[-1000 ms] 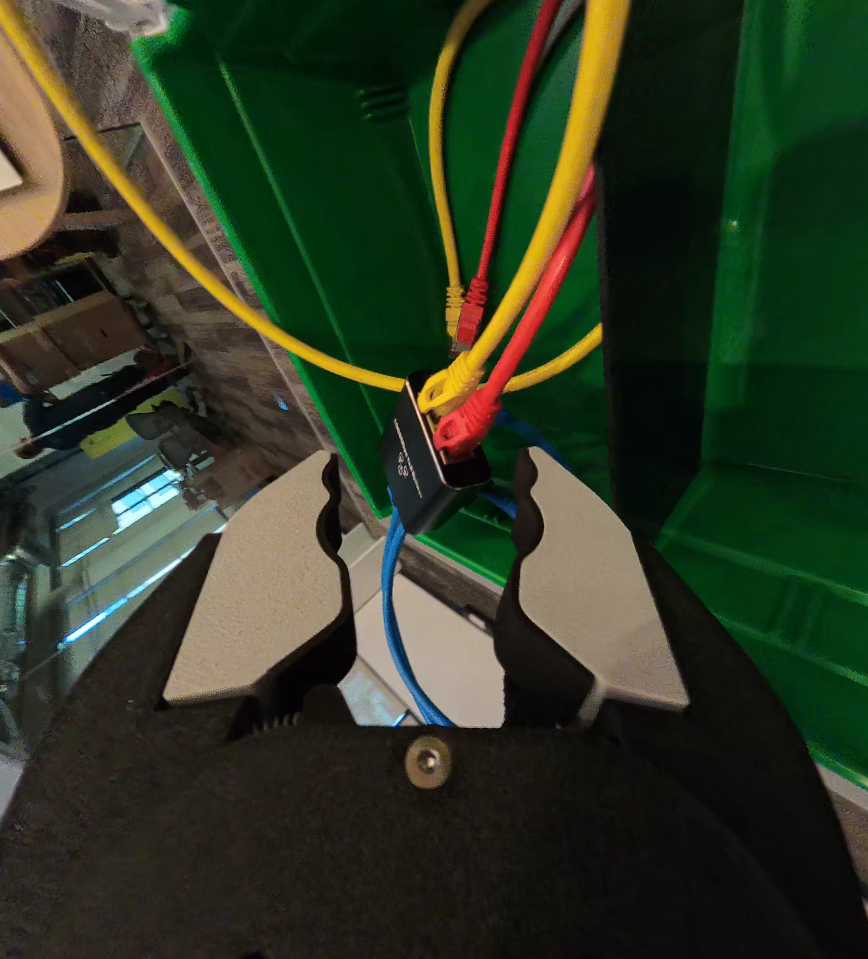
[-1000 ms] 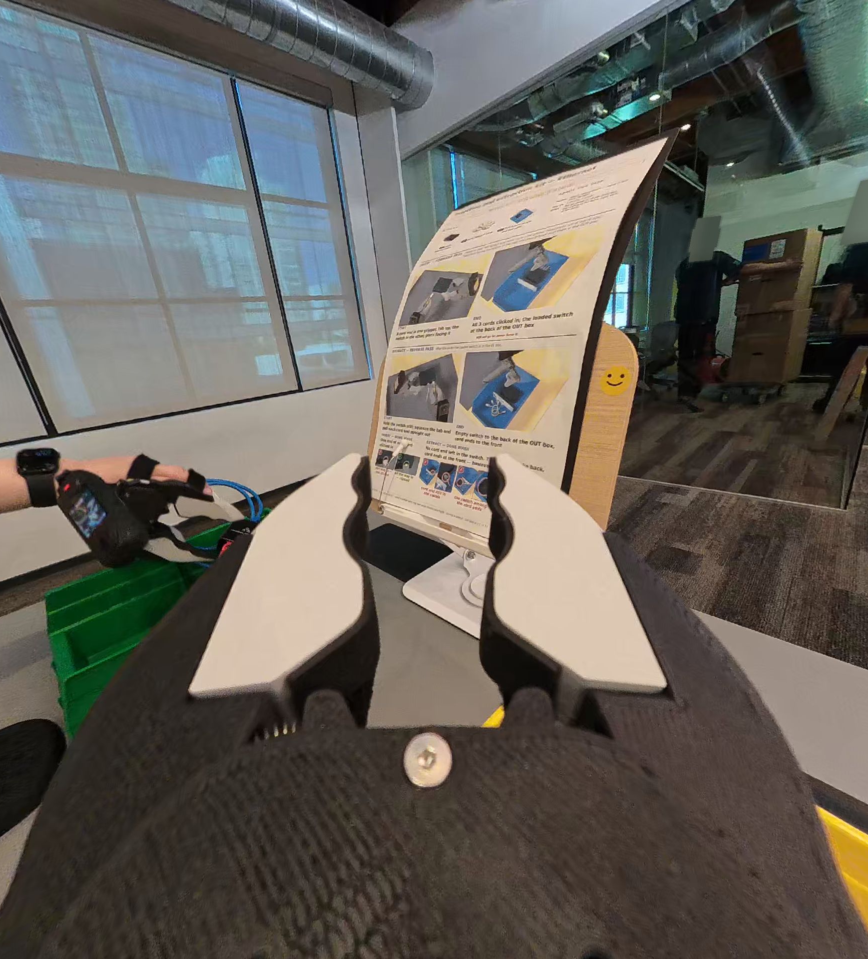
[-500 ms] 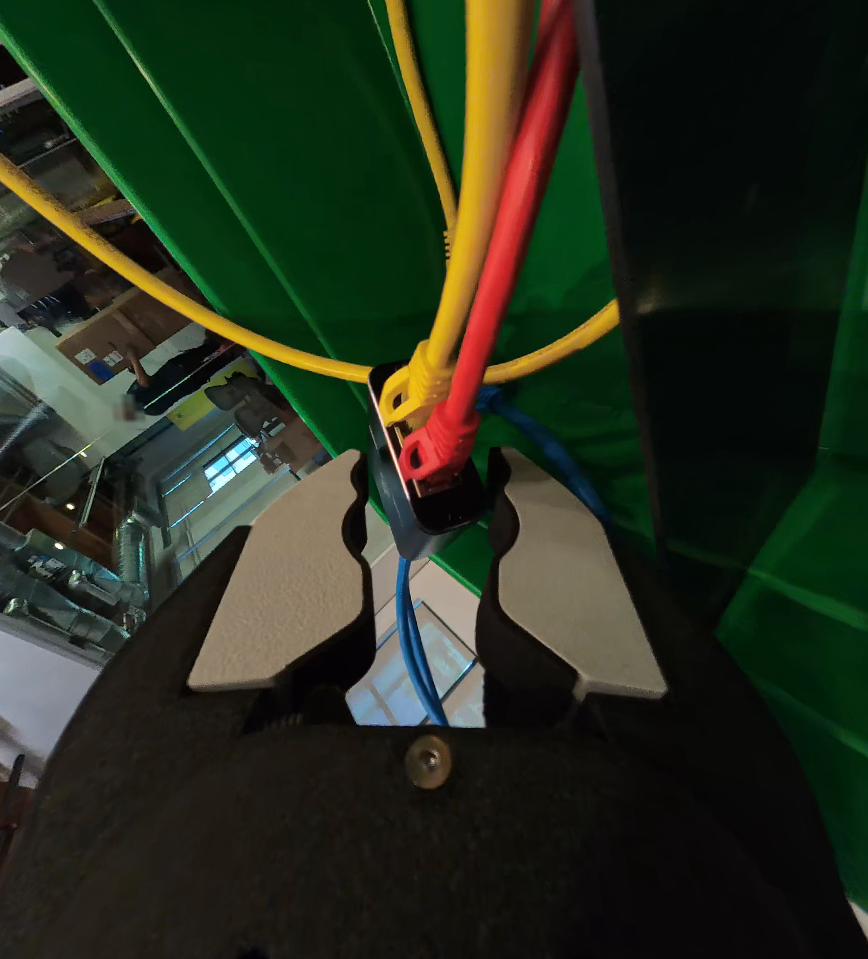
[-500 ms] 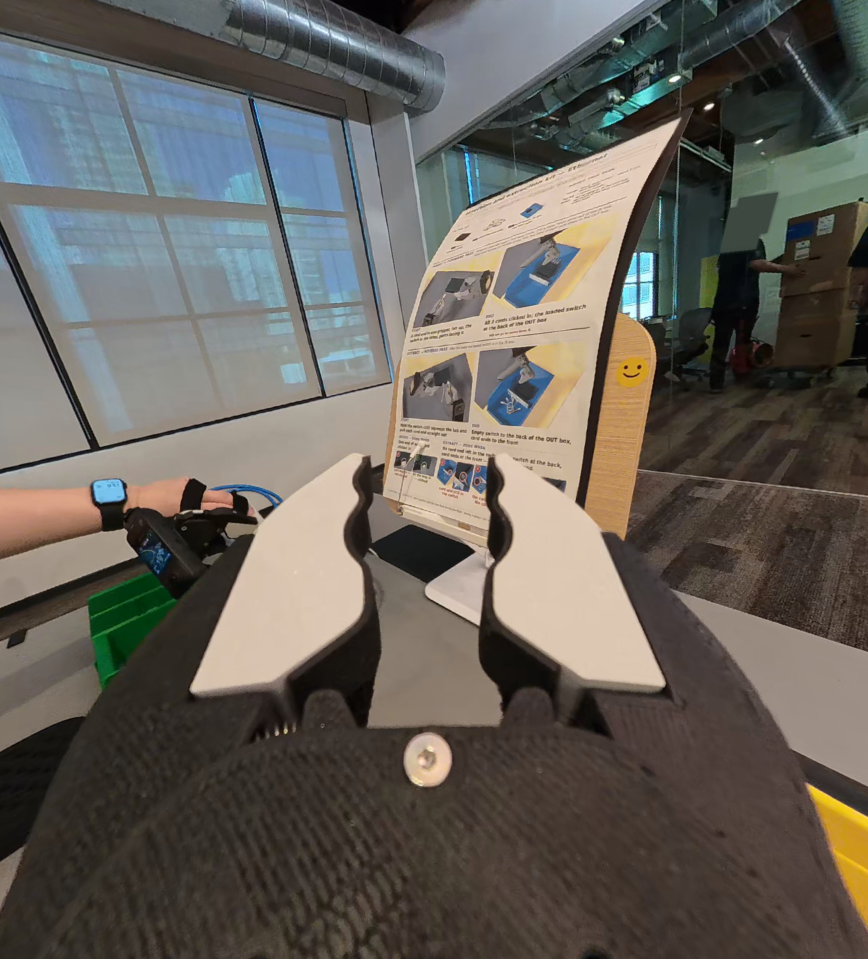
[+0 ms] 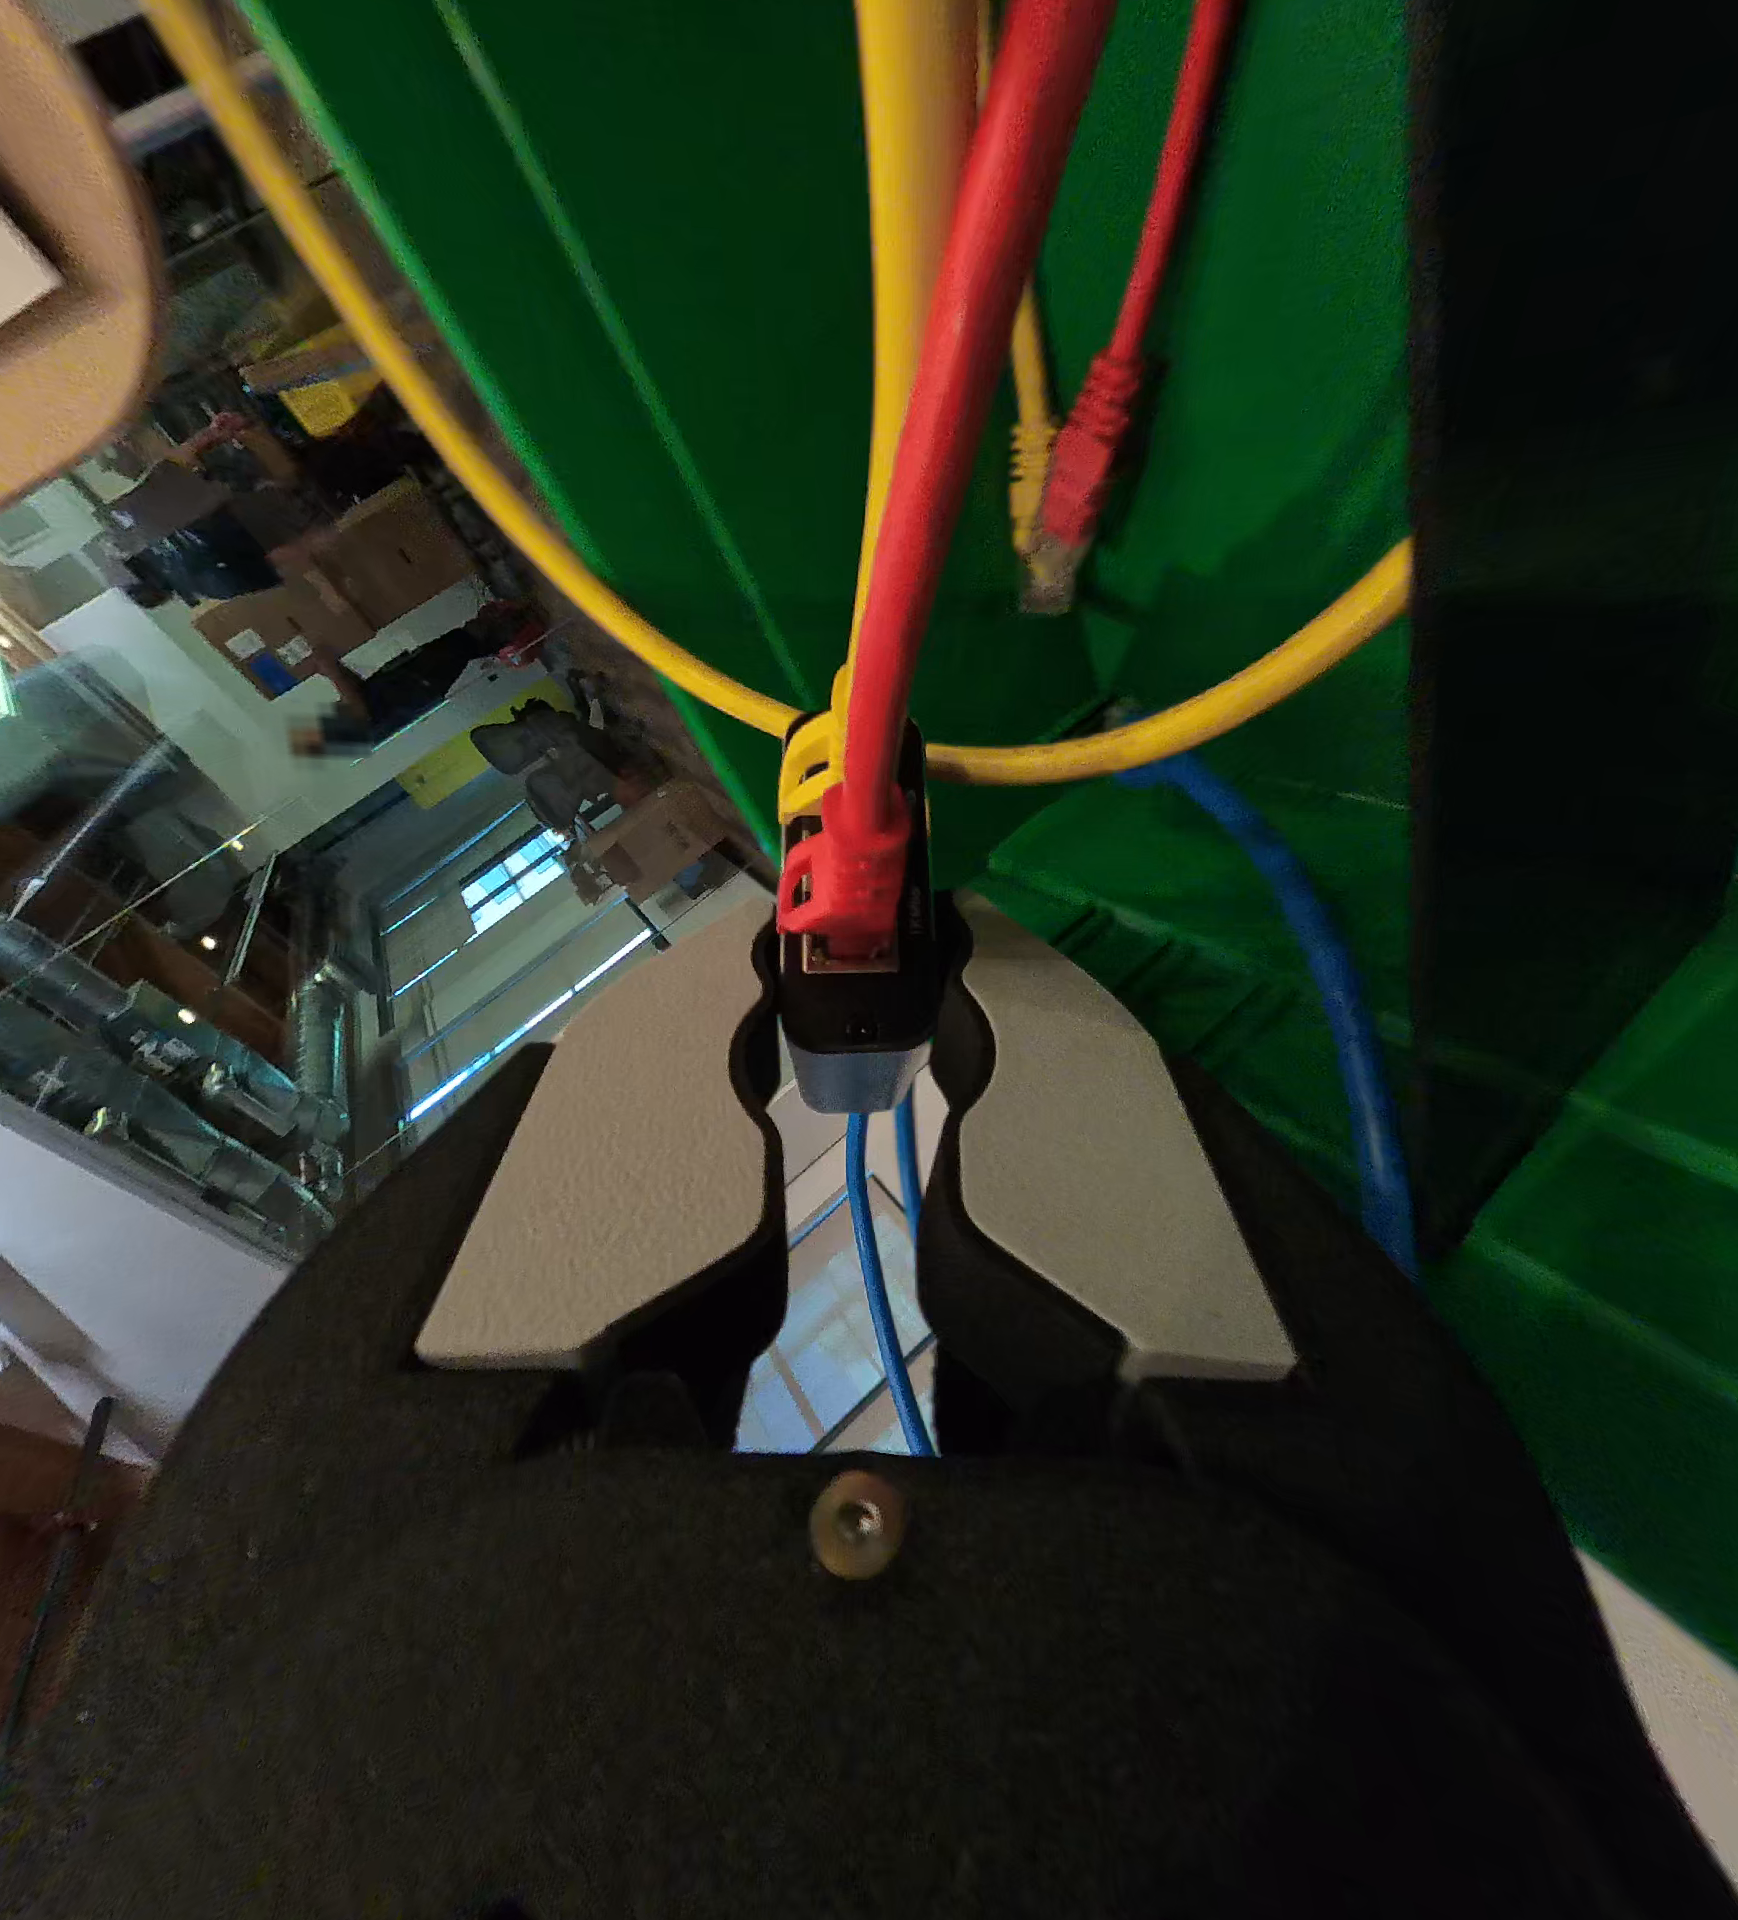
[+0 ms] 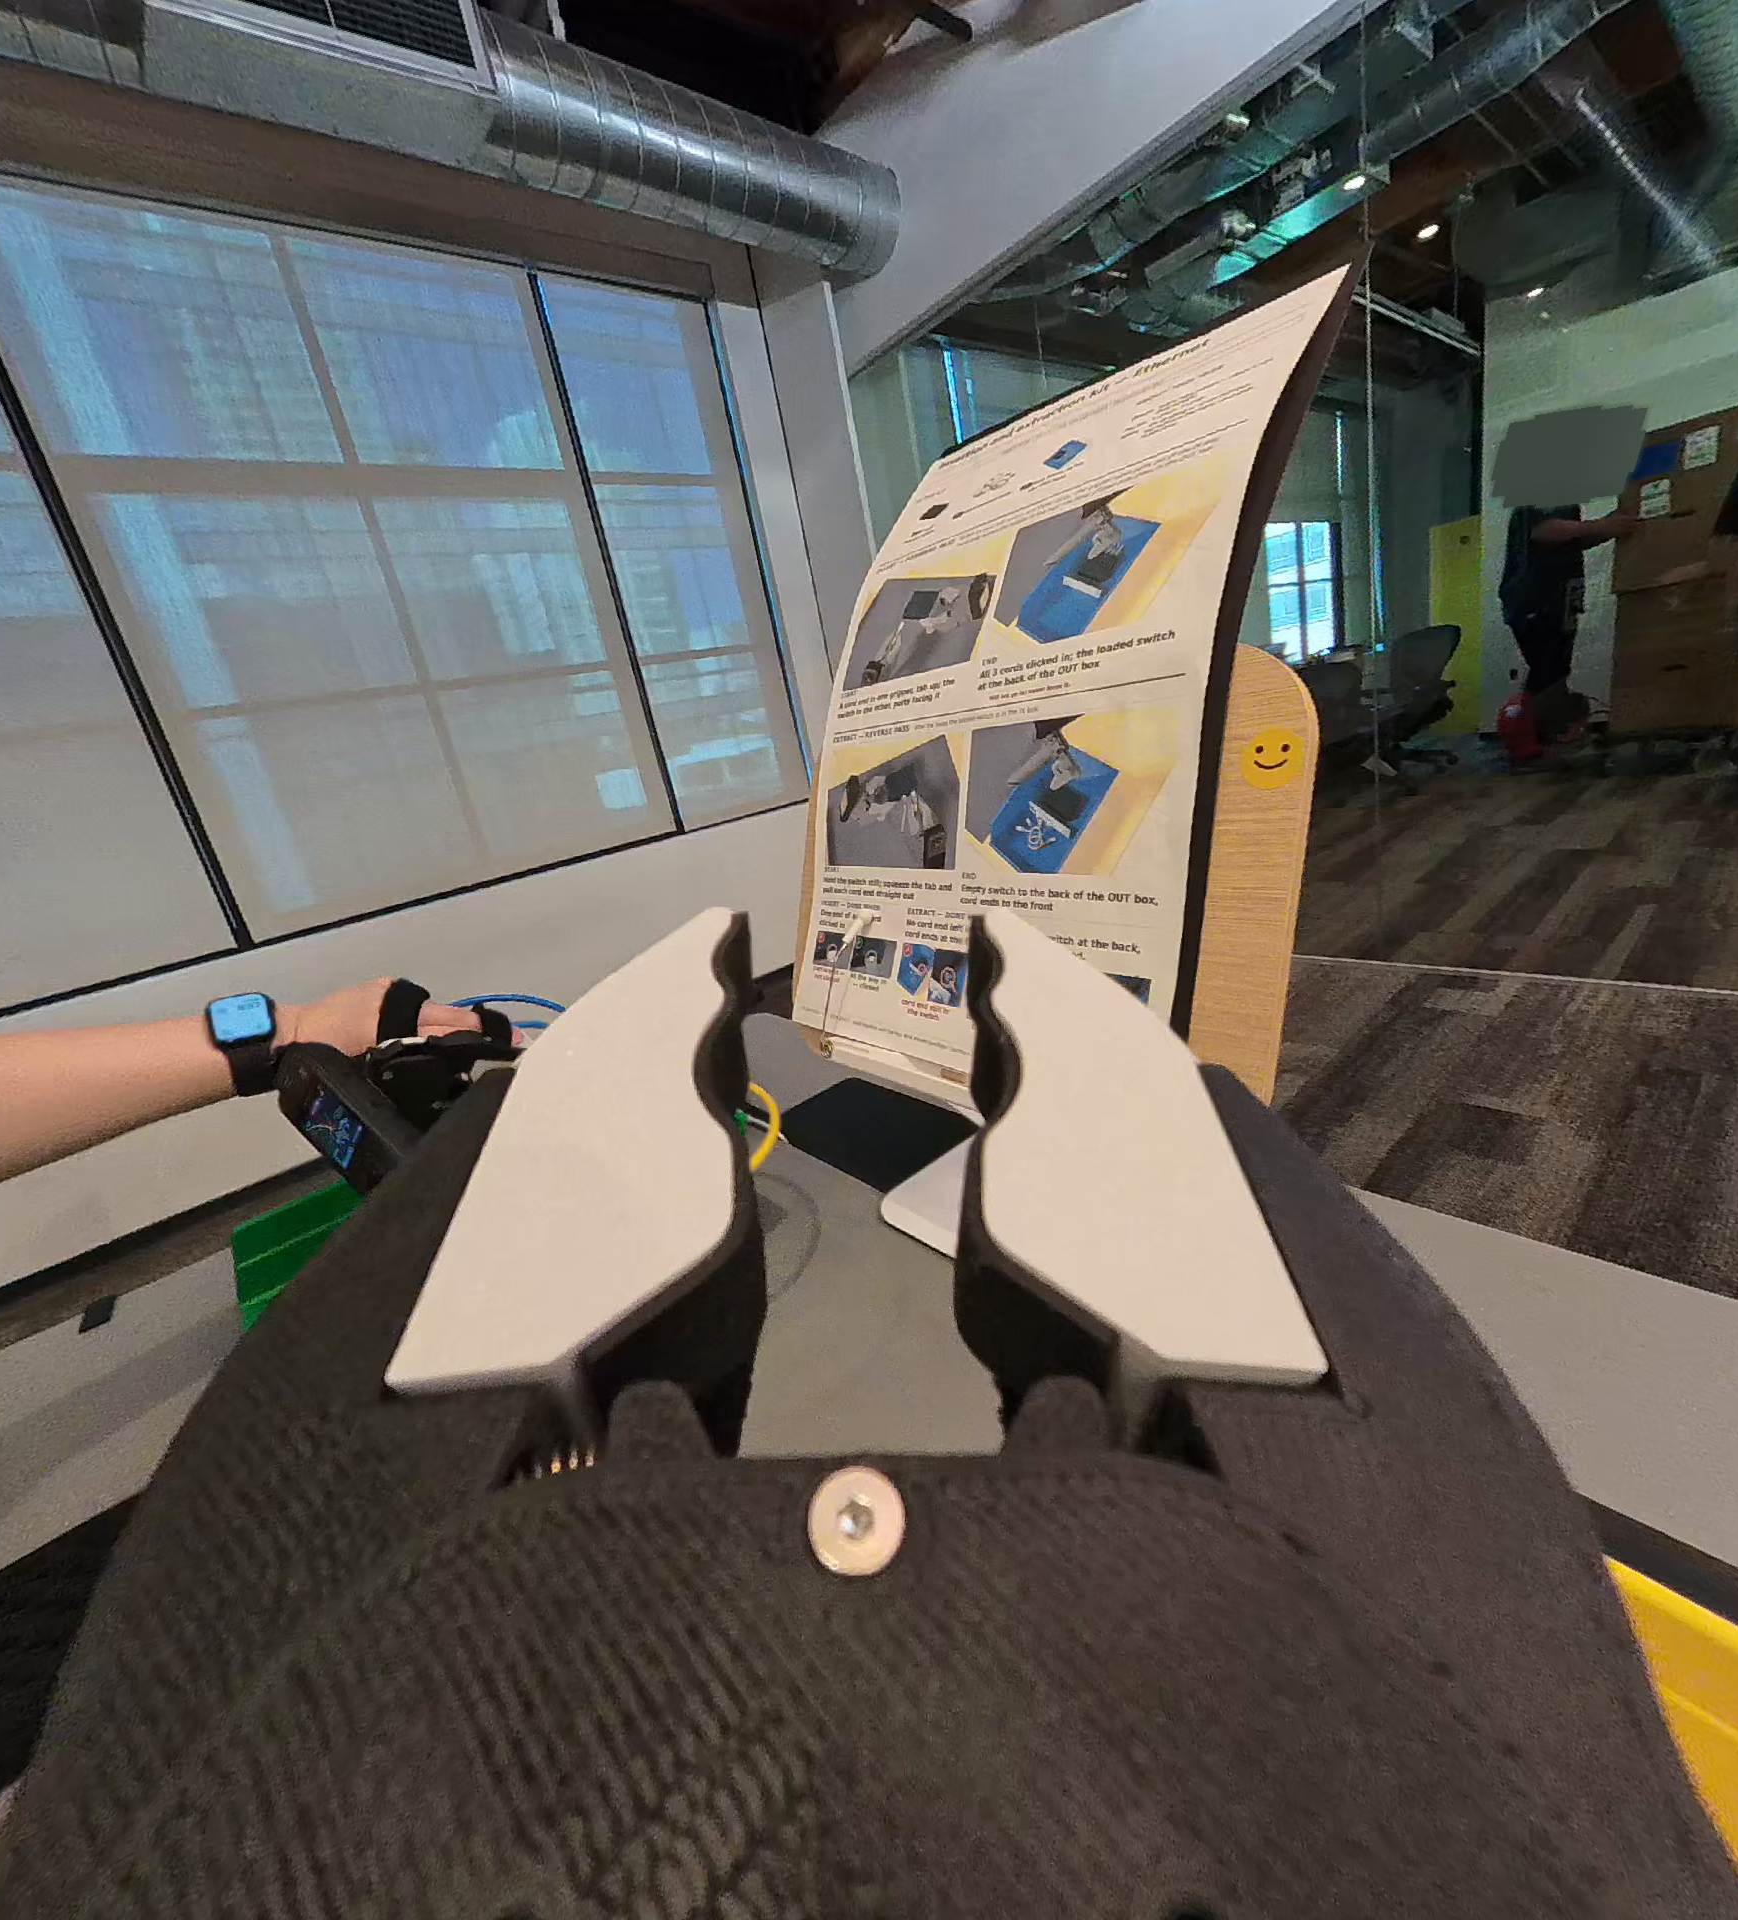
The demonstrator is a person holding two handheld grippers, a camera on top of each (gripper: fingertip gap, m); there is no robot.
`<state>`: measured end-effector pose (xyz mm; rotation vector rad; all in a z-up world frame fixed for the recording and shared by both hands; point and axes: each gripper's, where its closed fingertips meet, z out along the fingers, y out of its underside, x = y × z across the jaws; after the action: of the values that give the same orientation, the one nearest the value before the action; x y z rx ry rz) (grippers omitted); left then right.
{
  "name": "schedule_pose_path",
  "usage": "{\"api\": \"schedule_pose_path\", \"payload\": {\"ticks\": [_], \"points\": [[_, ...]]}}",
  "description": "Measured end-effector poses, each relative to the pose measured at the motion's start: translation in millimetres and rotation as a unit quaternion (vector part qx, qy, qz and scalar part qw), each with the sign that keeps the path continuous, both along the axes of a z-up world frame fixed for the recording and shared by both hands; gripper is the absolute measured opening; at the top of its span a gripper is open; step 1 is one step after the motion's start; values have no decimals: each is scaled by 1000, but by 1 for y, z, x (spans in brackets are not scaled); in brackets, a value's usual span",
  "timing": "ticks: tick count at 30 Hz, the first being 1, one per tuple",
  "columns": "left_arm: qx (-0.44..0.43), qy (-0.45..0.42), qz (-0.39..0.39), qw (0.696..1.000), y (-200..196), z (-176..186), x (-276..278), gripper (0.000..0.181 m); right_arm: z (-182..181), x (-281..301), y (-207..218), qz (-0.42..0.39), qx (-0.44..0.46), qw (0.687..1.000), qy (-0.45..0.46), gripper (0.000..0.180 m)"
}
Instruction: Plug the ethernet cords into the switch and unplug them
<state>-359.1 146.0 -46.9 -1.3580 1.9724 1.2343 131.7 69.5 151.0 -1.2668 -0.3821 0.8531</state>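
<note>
Meanwhile, left hand-held gripper (image 5: 854, 997) clamps switch (image 5: 860, 1023); right hand-held gripper (image 6: 854, 935) gapes.

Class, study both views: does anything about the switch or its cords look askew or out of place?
Yes. The switch stands on end between the left hand-held gripper fingers, not lying flat. A red cord and a yellow cord are plugged in, while two loose plugs dangle against the green bin.

open-plan office, daylight plus ceiling spots

grid window (image 6: 345, 582) left of the fingers, glass partition (image 6: 1416, 520) and dark wood floor (image 6: 1571, 1091) right, exposed duct (image 6: 688, 177) overhead.
</note>
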Motion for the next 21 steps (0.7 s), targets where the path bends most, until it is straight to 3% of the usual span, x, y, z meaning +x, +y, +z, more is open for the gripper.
{"api": "schedule_pose_path", "payload": {"ticks": [7,17,21], "points": [[64,-54,-2,996,-7,75,23,24,0,-5,-1,8,-2,1000,-5,39],[236,6,-34,971,-29,212,48,25,0,-16,-5,26,-5,999,-19,39],[269,-11,-33,962,-38,242,61,25,-1,-19,-7,31,-8,999,-26,38]]}}
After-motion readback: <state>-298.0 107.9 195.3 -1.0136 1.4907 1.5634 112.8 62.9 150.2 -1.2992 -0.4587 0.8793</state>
